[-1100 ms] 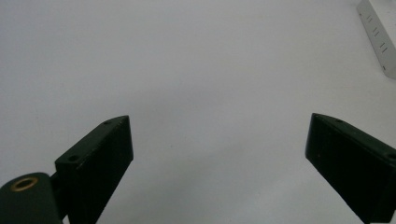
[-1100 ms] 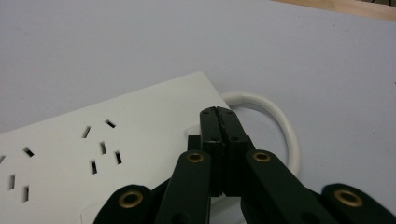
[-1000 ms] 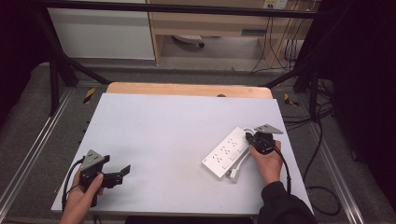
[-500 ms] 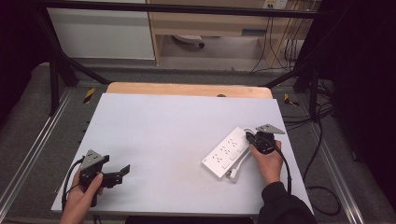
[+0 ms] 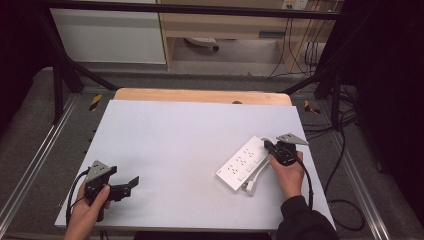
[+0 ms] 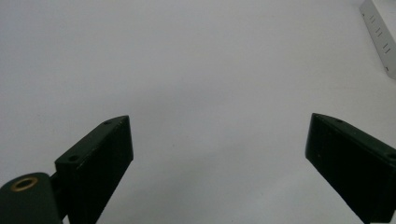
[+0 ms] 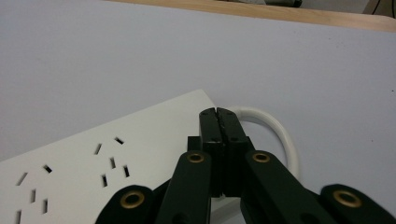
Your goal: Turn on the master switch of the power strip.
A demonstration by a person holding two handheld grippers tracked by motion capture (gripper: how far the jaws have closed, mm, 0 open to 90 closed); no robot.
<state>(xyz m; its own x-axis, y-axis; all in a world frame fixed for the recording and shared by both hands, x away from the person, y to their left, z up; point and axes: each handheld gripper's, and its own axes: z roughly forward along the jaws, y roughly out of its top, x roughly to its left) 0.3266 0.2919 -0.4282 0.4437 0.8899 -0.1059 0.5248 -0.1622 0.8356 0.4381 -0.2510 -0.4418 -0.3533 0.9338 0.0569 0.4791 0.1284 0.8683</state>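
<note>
A white power strip (image 5: 244,161) lies slanted on the right side of the pale grey table (image 5: 175,135), its white cable (image 5: 256,175) looped along its near side. My right gripper (image 5: 267,146) is shut, its tips over the strip's far end. In the right gripper view the jaws (image 7: 218,112) are pressed together with nothing between them, above the strip (image 7: 93,154) and next to the curved cable (image 7: 275,130). My left gripper (image 5: 132,181) rests at the front left and is open. Its jaws (image 6: 219,135) stand wide apart over bare table, the strip's corner (image 6: 380,39) far off.
A wooden board edge (image 5: 200,95) runs along the table's far side. Metal rails flank the table on both sides, and loose cables (image 5: 330,135) lie on the floor at the right. A white cabinet (image 5: 107,35) stands beyond the table.
</note>
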